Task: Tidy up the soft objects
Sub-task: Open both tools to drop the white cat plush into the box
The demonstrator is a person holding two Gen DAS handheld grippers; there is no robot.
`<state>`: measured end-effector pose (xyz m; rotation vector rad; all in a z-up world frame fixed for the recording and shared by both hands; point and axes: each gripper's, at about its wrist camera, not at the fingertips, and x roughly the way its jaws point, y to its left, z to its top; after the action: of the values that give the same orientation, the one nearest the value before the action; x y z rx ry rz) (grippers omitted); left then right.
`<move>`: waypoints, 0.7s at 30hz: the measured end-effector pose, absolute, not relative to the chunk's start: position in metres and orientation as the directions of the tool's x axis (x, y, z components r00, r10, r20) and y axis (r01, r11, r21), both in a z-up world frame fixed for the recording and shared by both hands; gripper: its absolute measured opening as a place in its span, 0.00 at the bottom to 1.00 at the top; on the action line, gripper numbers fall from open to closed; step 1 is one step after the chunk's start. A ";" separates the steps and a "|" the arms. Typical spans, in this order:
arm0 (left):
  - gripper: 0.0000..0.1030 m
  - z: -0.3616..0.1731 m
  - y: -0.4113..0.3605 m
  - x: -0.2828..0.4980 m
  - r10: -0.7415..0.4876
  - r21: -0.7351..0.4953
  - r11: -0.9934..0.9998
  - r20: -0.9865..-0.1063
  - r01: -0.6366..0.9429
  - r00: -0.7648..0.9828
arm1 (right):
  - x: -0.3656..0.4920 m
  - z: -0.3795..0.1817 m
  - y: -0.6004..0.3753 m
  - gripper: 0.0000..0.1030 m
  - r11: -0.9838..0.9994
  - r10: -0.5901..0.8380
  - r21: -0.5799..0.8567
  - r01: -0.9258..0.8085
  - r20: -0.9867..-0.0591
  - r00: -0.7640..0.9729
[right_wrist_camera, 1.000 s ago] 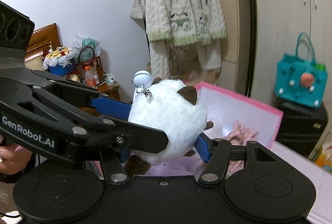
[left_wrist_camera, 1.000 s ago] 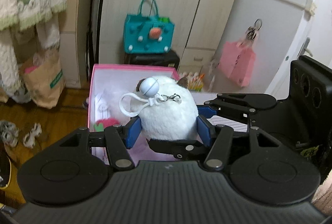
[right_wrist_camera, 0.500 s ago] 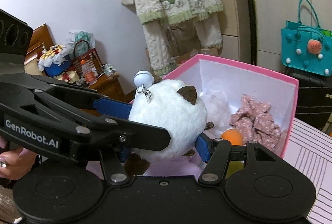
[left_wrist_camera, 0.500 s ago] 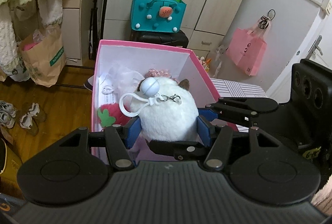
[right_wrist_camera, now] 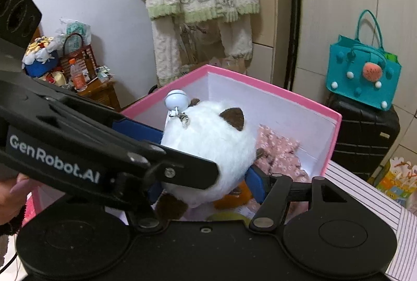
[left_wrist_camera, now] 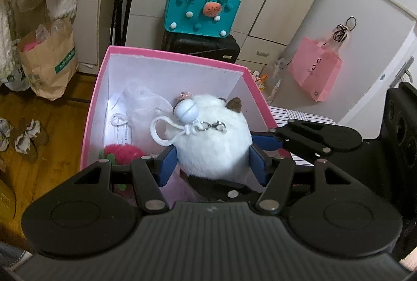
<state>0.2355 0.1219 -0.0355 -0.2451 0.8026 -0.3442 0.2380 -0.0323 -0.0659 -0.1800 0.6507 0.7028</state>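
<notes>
A round white plush cat (left_wrist_camera: pixel 212 141) with brown ears and a white ball keychain (left_wrist_camera: pixel 185 111) is held by both grippers above the open pink box (left_wrist_camera: pixel 166 54). My left gripper (left_wrist_camera: pixel 212 163) is shut on its sides. My right gripper (right_wrist_camera: pixel 206 176) is shut on it too, crossing the left one; the plush shows in the right wrist view (right_wrist_camera: pixel 211 143). Inside the box lie a red strawberry plush (left_wrist_camera: pixel 121 152), white soft items (left_wrist_camera: pixel 140 109), a pink floral cloth (right_wrist_camera: pixel 278 153) and an orange item (right_wrist_camera: pixel 232 199).
A teal felt bag (left_wrist_camera: pixel 202 11) sits on a black suitcase (left_wrist_camera: pixel 200 48) behind the box. A pink bag (left_wrist_camera: pixel 315 72) hangs on the door. A paper bag (left_wrist_camera: pixel 48 59) and shoes (left_wrist_camera: pixel 26 135) are on the wooden floor. A striped surface (right_wrist_camera: pixel 370 205) lies beside the box.
Both grippers have carried the plush forward and tilted down over the box; the box interior and its contents have come into fuller view below the plush.
</notes>
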 end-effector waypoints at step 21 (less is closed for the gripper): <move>0.57 -0.003 0.098 0.125 -0.301 -0.196 0.954 -0.572 0.229 0.763 | 0.147 -0.036 -0.104 0.73 0.816 0.522 0.095 -0.570 -0.543 0.657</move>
<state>0.1246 0.0976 -0.0028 -0.1165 0.6408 -0.2888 0.1470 -0.1045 -0.0361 -0.0865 0.5876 0.6197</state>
